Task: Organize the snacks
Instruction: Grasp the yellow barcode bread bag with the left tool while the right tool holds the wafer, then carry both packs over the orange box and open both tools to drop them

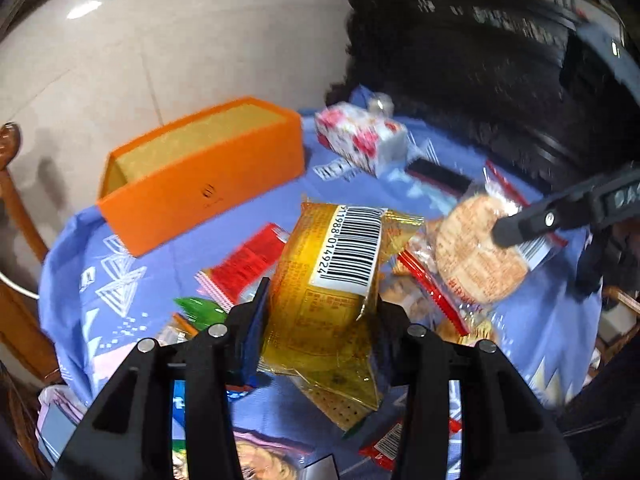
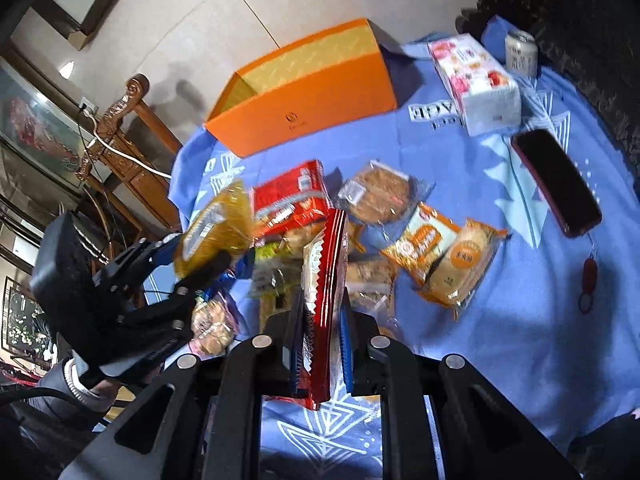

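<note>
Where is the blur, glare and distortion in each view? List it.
Left wrist: orange box and tissue pack smeared, glare on floor tiles, barcode sharp, edges bowed. Right wrist: yellow packet blurred, red packet sharper, dark vignette at corners.

Right wrist view: box (image 2: pixel 304 92) at 12 o'clock on tablecloth (image 2: pixel 500 280), tissue pack (image 2: pixel 476 80) at 1, phone (image 2: pixel 558 182) at 2, snack pile (image 2: pixel 360 220) centre

Black linkage bars with silver screws are seen on the left hand-held gripper (image 1: pixel 320 312); blue pads (image 1: pixel 256 320) are fitted.
</note>
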### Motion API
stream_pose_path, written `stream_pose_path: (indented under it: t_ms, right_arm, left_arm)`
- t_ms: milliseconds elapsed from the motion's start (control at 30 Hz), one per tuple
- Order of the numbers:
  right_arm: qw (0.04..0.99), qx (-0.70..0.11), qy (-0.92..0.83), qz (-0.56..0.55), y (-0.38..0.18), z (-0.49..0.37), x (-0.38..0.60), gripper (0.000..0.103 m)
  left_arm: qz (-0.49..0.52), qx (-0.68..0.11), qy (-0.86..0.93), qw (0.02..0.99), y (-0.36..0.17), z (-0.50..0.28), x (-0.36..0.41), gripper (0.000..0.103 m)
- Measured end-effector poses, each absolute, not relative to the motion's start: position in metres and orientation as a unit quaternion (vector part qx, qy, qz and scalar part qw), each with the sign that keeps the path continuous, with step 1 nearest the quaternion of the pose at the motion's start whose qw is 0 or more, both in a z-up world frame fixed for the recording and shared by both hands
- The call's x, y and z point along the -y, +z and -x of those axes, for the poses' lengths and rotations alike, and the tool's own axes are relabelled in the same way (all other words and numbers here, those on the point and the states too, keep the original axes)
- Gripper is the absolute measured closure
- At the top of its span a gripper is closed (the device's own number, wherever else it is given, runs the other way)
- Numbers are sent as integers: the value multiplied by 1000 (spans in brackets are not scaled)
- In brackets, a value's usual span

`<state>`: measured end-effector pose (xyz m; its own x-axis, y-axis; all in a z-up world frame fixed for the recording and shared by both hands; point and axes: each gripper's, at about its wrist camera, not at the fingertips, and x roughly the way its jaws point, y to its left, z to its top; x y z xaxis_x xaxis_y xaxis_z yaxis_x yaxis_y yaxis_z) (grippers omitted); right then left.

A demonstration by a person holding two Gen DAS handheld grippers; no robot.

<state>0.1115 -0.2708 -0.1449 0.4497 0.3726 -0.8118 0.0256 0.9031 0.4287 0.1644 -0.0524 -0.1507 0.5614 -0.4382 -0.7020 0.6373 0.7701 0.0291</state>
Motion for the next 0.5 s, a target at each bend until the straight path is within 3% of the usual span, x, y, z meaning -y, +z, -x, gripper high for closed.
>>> stream_pose_path:
  t_ms: [233, 500]
  right_arm:
    - [864, -449, 129, -188, -89, -150, 266, 88]
    - [913, -354, 139, -148, -27, -262, 258, 88]
  left_arm:
    - [-72, -320, -270, 905, -85, -210, 15, 60]
    - [-36, -283, -217, 934, -27, -329, -4, 60]
